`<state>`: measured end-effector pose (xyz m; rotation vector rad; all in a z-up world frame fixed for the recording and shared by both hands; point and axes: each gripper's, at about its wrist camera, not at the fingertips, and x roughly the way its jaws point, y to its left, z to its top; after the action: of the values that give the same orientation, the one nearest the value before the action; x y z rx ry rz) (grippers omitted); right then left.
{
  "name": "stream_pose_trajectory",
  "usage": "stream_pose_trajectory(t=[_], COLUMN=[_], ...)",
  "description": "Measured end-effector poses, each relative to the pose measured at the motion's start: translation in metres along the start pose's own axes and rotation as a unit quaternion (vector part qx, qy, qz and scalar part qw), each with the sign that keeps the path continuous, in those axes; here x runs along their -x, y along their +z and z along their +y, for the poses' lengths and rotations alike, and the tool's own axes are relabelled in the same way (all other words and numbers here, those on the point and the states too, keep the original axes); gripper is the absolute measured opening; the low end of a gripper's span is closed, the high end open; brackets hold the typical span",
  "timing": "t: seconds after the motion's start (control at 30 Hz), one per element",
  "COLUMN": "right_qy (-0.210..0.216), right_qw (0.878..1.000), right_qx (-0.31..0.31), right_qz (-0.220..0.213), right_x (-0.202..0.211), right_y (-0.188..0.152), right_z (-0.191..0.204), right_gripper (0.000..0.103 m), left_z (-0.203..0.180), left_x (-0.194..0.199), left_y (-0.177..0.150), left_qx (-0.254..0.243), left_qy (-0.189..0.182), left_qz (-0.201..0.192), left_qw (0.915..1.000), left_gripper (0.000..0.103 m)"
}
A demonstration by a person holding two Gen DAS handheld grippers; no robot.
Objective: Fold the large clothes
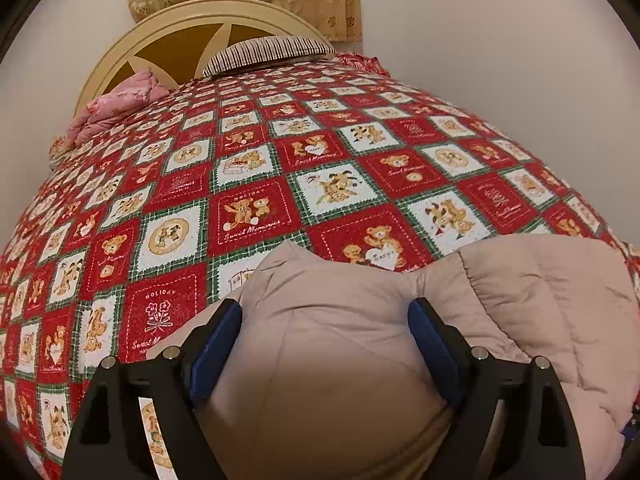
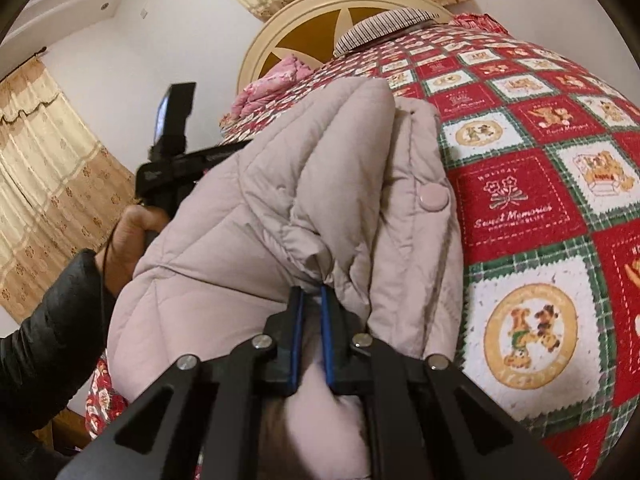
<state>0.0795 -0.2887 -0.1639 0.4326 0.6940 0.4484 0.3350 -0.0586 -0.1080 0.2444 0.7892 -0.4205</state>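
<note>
A beige quilted puffer jacket (image 1: 520,304) lies at the near edge of the bed. In the left wrist view my left gripper (image 1: 325,312) has its jaws wide apart around a bulging part of the jacket, its blue pads (image 1: 218,344) beside the fabric. In the right wrist view my right gripper (image 2: 311,300) is shut on a bunched fold of the jacket (image 2: 280,184), which shows a round snap button (image 2: 433,199). The left gripper's body (image 2: 172,152) and the hand holding it show behind the jacket at left.
The bed carries a red, white and green teddy-bear patchwork cover (image 1: 248,184). At the far end stand a round cream headboard (image 1: 176,32), a striped pillow (image 1: 264,54) and a pink folded quilt (image 1: 116,108). Beige curtains (image 2: 44,184) hang at left.
</note>
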Motion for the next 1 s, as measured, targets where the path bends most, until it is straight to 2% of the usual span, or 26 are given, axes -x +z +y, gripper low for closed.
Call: stream_pose_trajectory(t=[0.3,0.47,0.6,0.73,1.0], right_qy=[-0.010,-0.012,-0.007,-0.009,-0.014], right_qw=[1.000,1.000,1.000,1.000,1.000], right_qx=[0.003,0.000,-0.006,-0.011,-0.013], right_qz=[0.003,-0.001,-0.004,-0.010,-0.024], right_x=[0.000,0.001,0.002,0.004,0.011], right_y=[0.002,0.002,0.001,0.001,0.001], right_z=[0.003,0.002,0.001,0.001,0.007], right_gripper=[0.008,0.008,0.008,0.008,0.011], left_z=[0.002,0.009,0.005,0.003,0.000], left_x=[0.019,0.069,0.104,0.116,0.126], left_y=[-0.002,-0.013,-0.031,-0.042,-0.055], left_qx=[0.002,0.038,0.035,0.027,0.025], left_qy=[0.030,0.040,0.082,0.137,0.157], left_qz=[-0.009,-0.027,-0.042,-0.033,-0.030], left_qw=[0.9995,0.9981,0.9952,0.9896,0.9869], left_gripper=[0.089,0.089,0.089,0.089,0.089])
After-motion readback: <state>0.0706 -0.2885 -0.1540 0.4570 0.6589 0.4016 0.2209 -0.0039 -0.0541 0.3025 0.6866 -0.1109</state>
